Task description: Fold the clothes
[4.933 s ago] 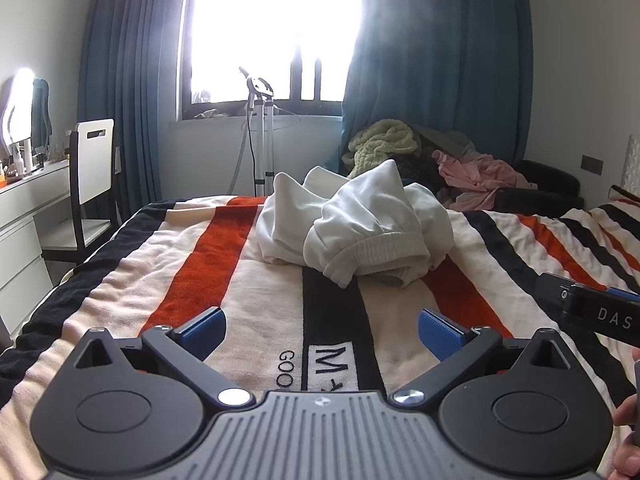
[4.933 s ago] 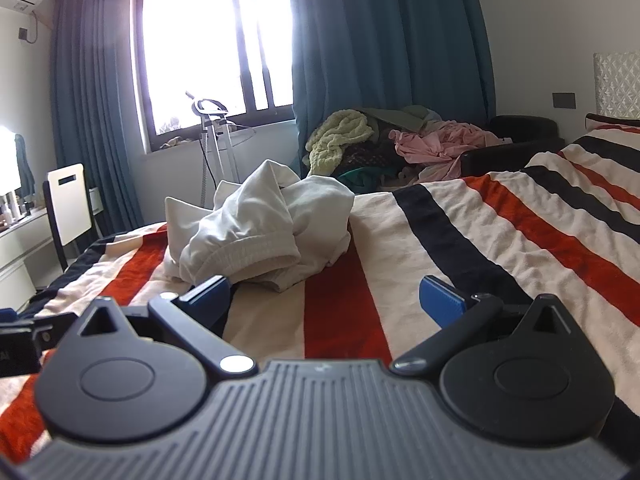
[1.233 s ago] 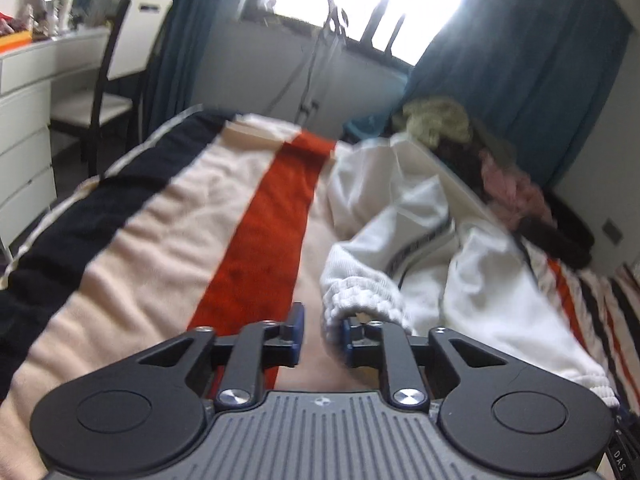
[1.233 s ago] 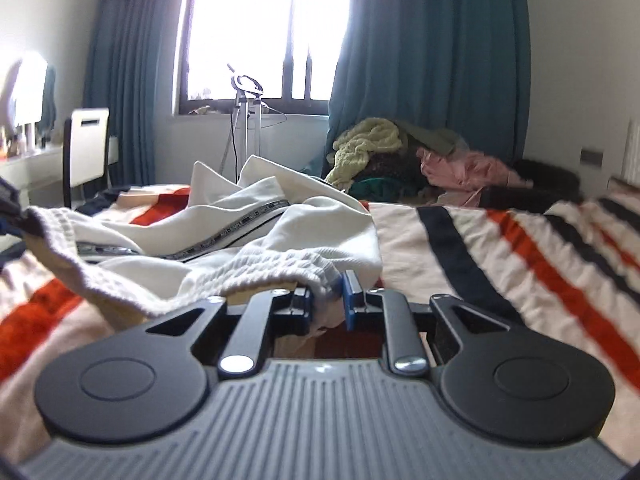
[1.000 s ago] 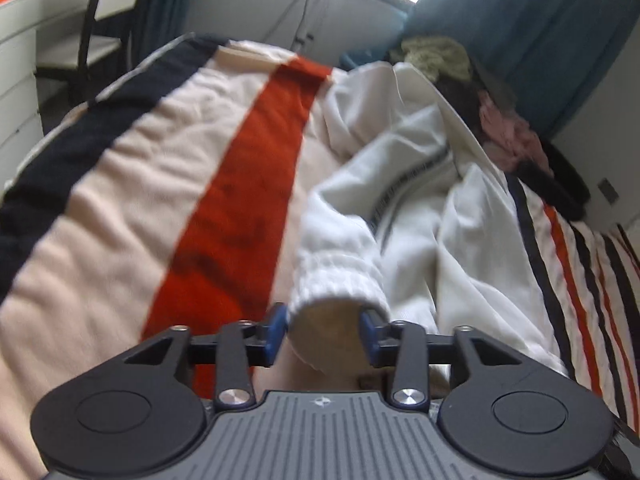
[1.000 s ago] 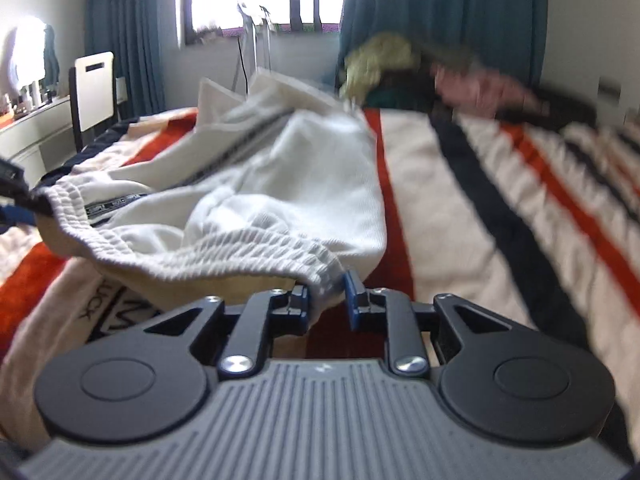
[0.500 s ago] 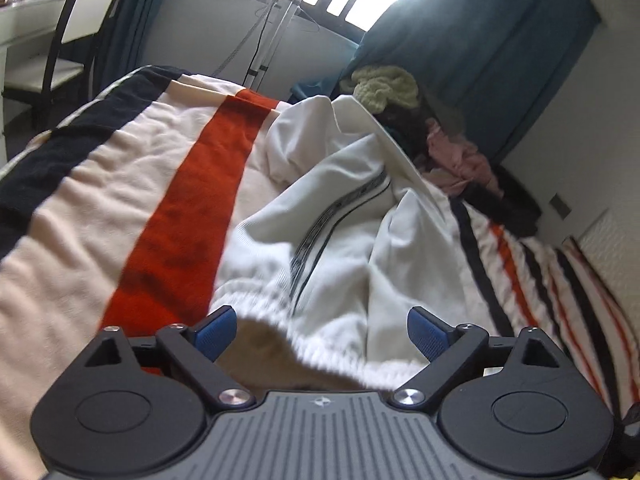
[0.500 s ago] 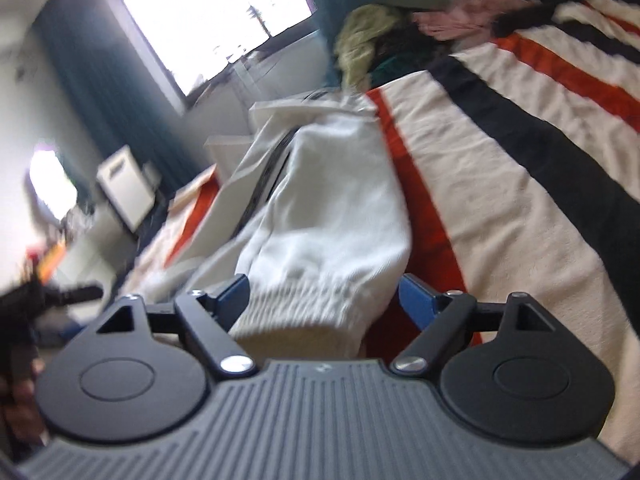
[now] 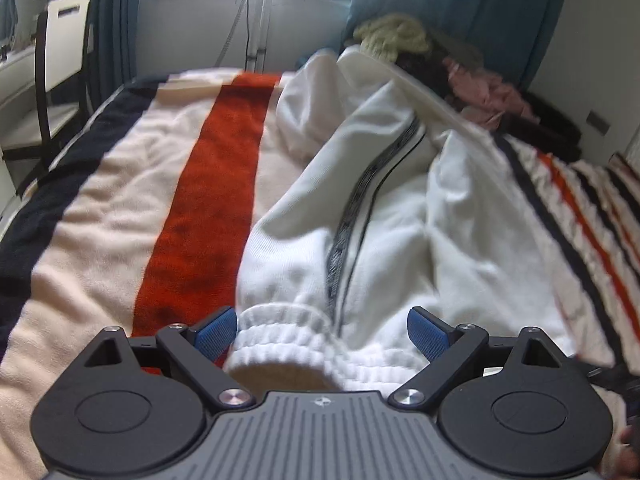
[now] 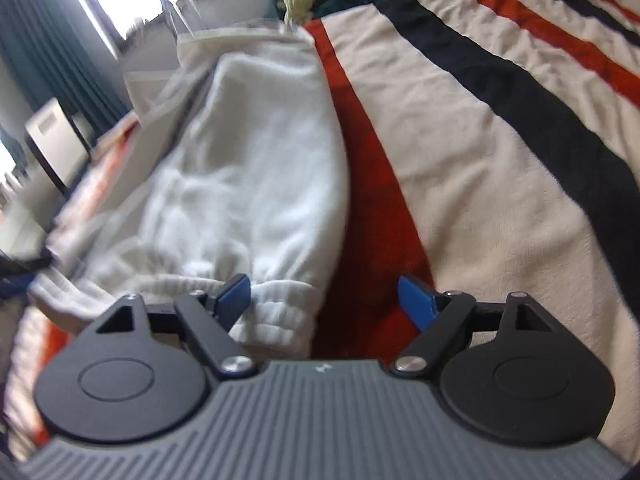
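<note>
White sweatpants [image 9: 384, 208] with a dark side stripe lie stretched along the striped bed, ribbed waistband [image 9: 288, 344] nearest me. My left gripper [image 9: 323, 332] is open, its blue pads on either side of the waistband, holding nothing. In the right wrist view the same pants [image 10: 240, 168] lie to the left, their waistband corner [image 10: 280, 312] between the jaws. My right gripper [image 10: 325, 298] is open and low over the red stripe beside the pants' right edge.
The bed [image 9: 120, 208] has a cream blanket with red and black stripes [image 10: 520, 100]. A heap of other clothes [image 9: 404, 36] lies at the far end by the blue curtain. A white chair [image 9: 64, 44] and desk stand left of the bed.
Both grippers were shut on the waistband and pulled the pants out flat along the bed. They have since opened and let go, and the pants now rest on the blanket.
</note>
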The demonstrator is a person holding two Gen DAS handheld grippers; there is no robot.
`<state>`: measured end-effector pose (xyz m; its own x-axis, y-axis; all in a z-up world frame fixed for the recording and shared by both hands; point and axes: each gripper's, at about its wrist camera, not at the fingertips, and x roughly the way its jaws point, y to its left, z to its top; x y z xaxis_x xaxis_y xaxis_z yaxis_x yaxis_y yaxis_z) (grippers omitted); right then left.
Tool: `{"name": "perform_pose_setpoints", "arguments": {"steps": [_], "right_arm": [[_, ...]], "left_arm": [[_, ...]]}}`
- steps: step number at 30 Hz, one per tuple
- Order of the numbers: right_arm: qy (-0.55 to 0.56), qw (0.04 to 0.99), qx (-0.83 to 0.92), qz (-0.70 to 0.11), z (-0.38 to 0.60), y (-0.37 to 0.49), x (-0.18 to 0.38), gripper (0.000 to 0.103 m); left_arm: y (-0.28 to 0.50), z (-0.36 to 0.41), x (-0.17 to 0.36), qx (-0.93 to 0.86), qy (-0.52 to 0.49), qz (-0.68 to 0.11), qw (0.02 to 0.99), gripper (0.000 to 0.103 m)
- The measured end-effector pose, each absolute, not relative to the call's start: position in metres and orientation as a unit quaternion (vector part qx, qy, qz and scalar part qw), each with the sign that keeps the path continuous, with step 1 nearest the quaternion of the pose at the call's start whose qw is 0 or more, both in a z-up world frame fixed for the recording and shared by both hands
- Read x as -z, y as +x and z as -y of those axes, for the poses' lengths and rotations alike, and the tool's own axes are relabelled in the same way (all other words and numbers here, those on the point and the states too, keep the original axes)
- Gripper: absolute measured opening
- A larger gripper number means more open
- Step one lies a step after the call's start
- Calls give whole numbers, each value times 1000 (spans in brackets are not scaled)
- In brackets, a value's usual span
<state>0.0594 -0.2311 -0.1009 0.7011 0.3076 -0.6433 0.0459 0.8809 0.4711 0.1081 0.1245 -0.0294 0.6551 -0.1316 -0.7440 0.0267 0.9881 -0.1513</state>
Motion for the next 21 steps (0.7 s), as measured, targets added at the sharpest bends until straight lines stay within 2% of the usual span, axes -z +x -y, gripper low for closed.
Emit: {"name": "perform_pose_setpoints", "arguments": {"steps": [2,3,5,7,8,10,11,12,13,15,19,21], "right_arm": [[295,881,-92,-360,243,58,101,83],[321,875,-98,-349,249,59,102,82],[339,867,-90,-354,253,65,105,81],[342,860,-76,-370,254,74,114,73],[357,849,-82,-382,255,79,122,72],[393,823,-106,-397,255,85,134,68],[413,809,-123,-399,255,87,138,64],[428,794,-145,-406,252,88,141,56],[442,779,-167,-413,248,88,144,56],[451,772,-178,-410,237,84,139,54],[466,763,-197,-402,214,75,128,30],[473,758,-206,-398,202,70,123,27]], "left_arm": [[116,-130,40,35,-80,-429,899,89],[120,-133,45,36,-93,-442,892,84],[125,-137,53,34,-109,-455,883,80],[125,-138,56,26,-108,-452,885,63],[124,-138,56,23,-104,-448,887,61],[122,-137,55,20,-104,-439,892,45],[120,-137,53,20,-108,-433,894,40],[118,-137,50,17,-115,-426,897,31],[116,-137,47,14,-122,-419,900,22],[114,-141,38,9,-151,-395,906,20],[118,-166,17,-15,-224,-369,902,19],[124,-185,6,-30,-263,-363,893,18]]}}
